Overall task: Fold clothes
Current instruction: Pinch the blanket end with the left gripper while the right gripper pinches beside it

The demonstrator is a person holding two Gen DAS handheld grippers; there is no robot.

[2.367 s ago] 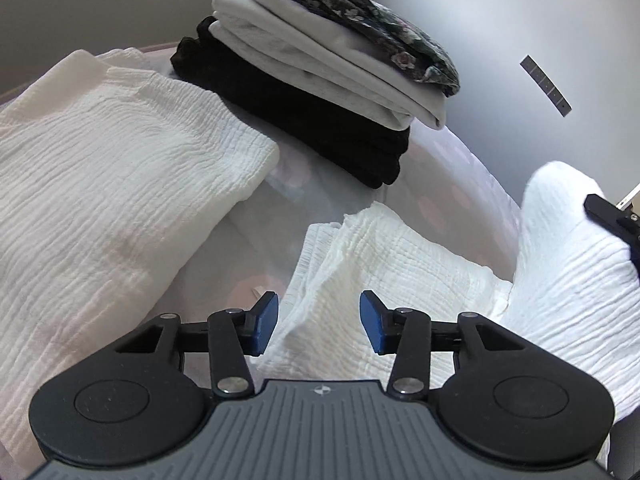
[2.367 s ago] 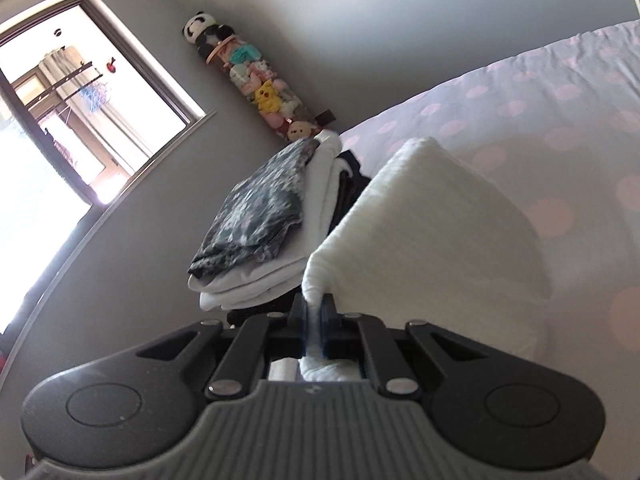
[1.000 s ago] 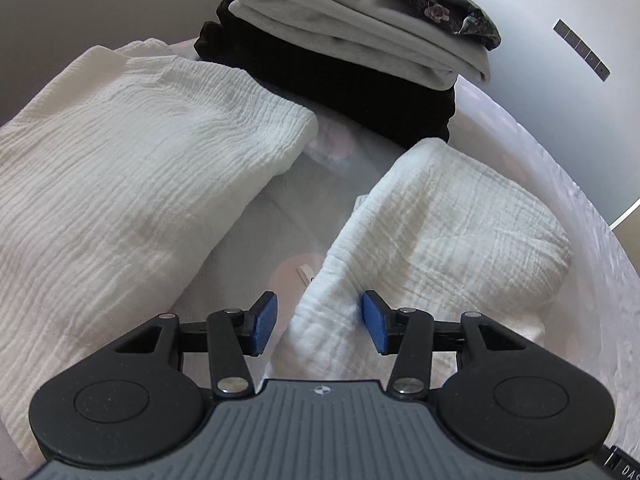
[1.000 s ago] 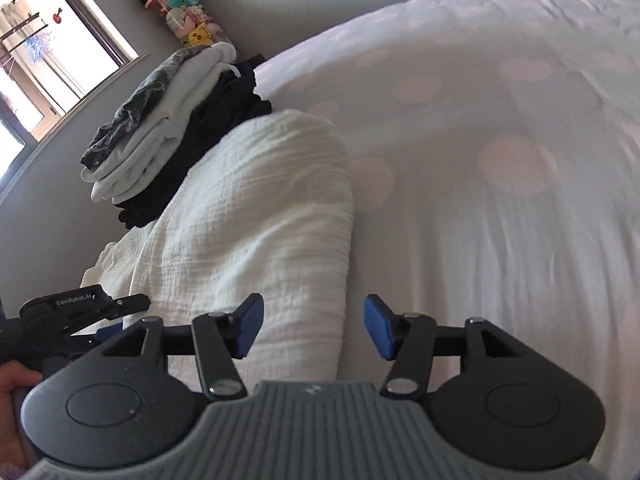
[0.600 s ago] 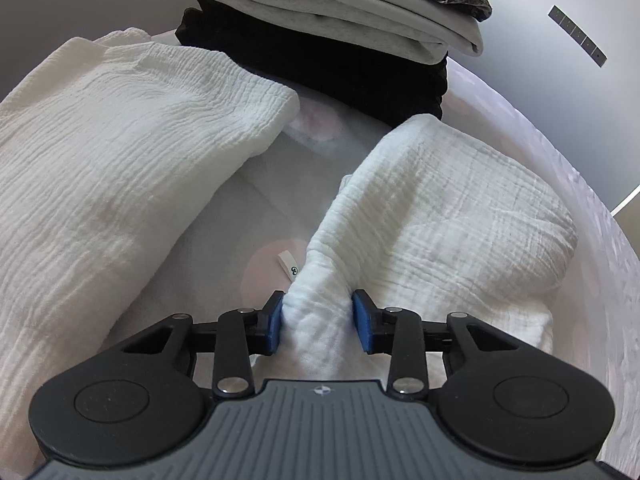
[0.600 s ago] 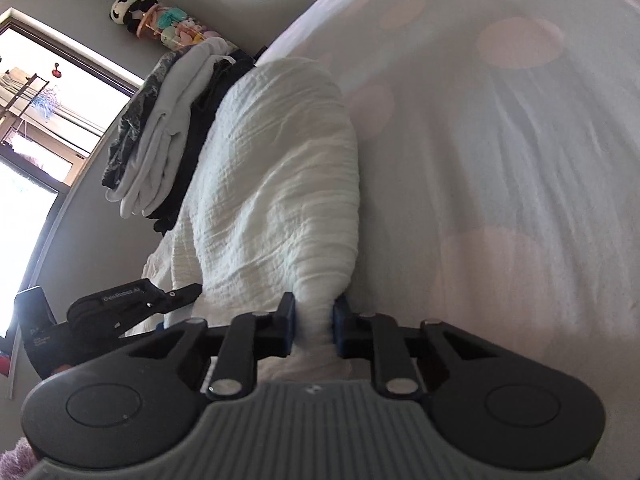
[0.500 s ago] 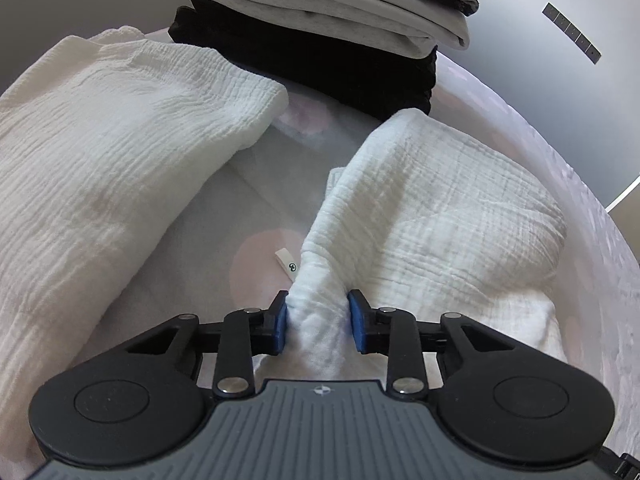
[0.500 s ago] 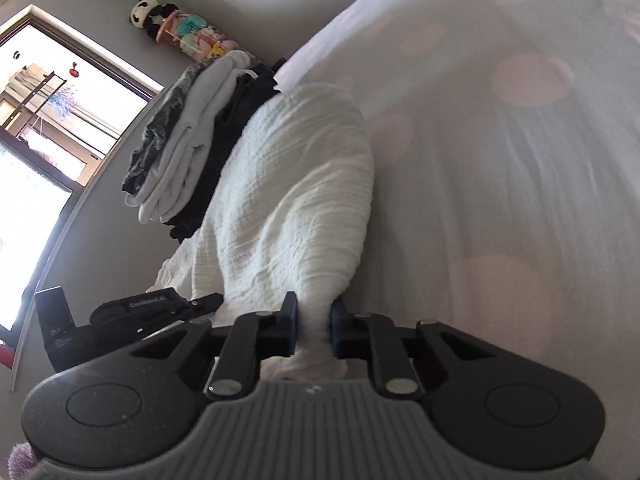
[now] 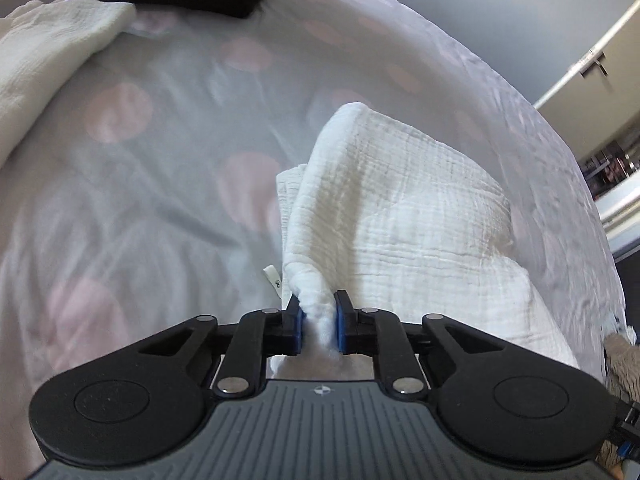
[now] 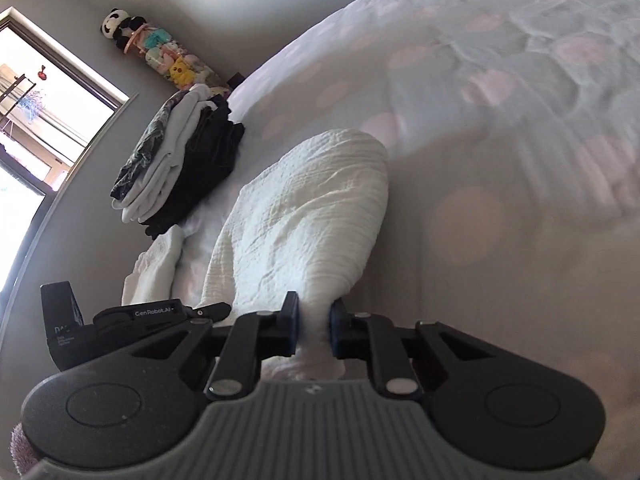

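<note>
A folded white crinkled garment (image 9: 404,200) lies on the bed. My left gripper (image 9: 318,322) is shut on its near left corner, with a small tag beside the pinch. My right gripper (image 10: 313,330) is shut on the near right corner of the same white garment (image 10: 308,216), which bulges up between the two grips. The left gripper's body (image 10: 132,320) shows at the left of the right wrist view.
The bed has a pale sheet with pink dots (image 9: 160,152). A stack of folded clothes, black at the bottom (image 10: 180,168), sits by the wall. Another white crinkled garment (image 9: 48,64) lies at the left. A window (image 10: 36,120) and plush toys (image 10: 160,52) are behind.
Both grippers have closed on the folded white garment's near corners. They have drawn it back across the bed, away from the stack and the other white garment.
</note>
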